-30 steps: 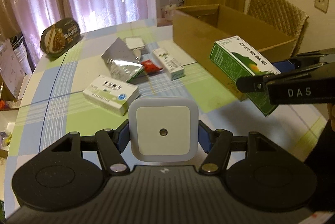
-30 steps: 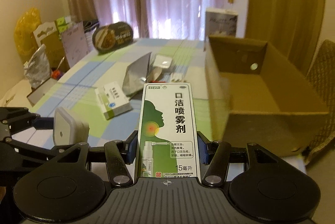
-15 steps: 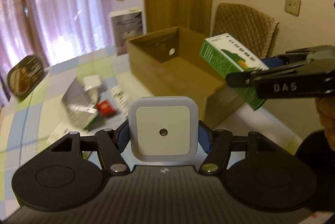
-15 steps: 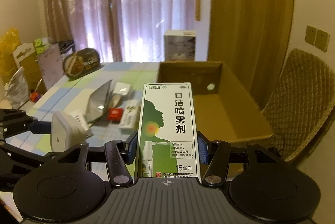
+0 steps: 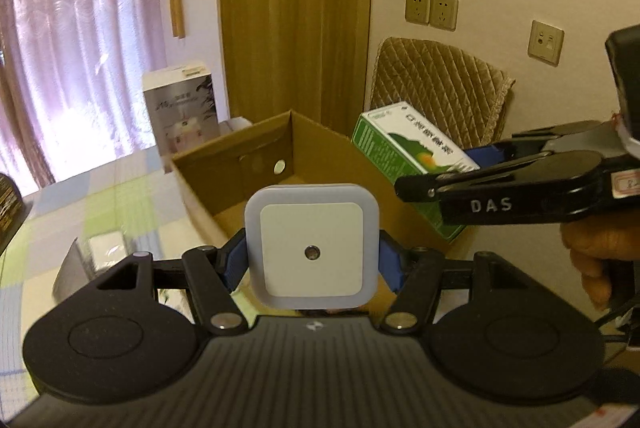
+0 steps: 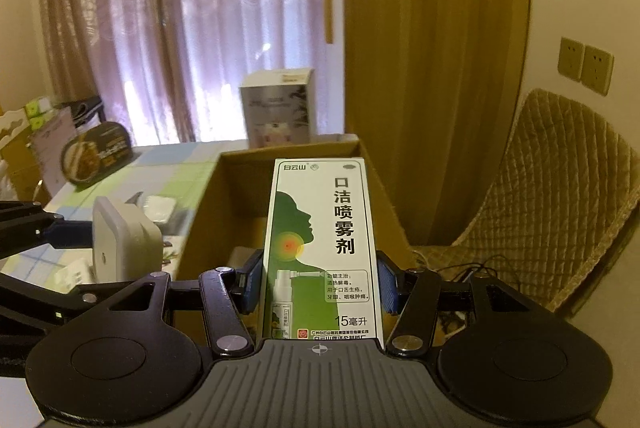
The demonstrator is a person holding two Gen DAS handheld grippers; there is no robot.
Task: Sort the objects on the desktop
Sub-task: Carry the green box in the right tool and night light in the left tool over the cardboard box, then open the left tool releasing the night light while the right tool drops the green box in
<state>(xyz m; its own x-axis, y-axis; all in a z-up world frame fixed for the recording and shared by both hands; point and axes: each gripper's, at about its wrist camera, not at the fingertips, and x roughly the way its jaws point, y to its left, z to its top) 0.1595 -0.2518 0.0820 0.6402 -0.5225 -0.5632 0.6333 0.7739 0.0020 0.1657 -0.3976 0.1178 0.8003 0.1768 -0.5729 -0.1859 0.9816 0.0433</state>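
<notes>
We hold two things above the open cardboard box (image 5: 328, 152), neither dropped in yet. Our left gripper (image 5: 312, 264) is clamped on the square white night light (image 5: 312, 244); our right gripper (image 6: 318, 288) is clamped on the green spray carton (image 6: 320, 240). The box looks nearly bare inside. A few packets (image 5: 104, 248) lie on the table (image 5: 100, 204), left to sort.

Night light (image 5: 311, 251): smooth matt white plastic. Spray carton (image 6: 322, 248): printed card, slight sheen. Box (image 5: 240, 164): matt brown corrugated cardboard. Left tool (image 5: 311, 264): matt black plastic, blue pads, bright metal rivets. Chair cover (image 6: 560, 196): quilted cloth.
</notes>
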